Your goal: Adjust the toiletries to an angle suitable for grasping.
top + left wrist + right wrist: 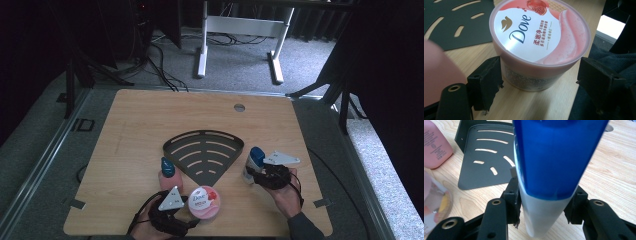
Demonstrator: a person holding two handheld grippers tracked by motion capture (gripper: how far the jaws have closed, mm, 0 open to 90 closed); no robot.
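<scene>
Nothing is sitting on the rack (204,152) yet. Right of it, the right gripper (253,173) is closing its jaws round the tube (549,182), pads barely touching. Below it, the left gripper (192,212) is straddling the tub (540,42), jaws wide, gripping nothing.

Glossy plastic tub (539,42); matt, seemingly metal rack (204,154); wood-grain table (130,130).

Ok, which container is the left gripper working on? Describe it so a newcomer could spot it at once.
Start at the black fan-shaped slotted metal tray in the middle of the light wooden table, then drop to the near edge below the tray's point. There stands a squat round pink plastic tub with a white Dove lid, between the left gripper fingers. Its neighbours are tall bottles; it alone is low, wide and flat-topped.
</scene>
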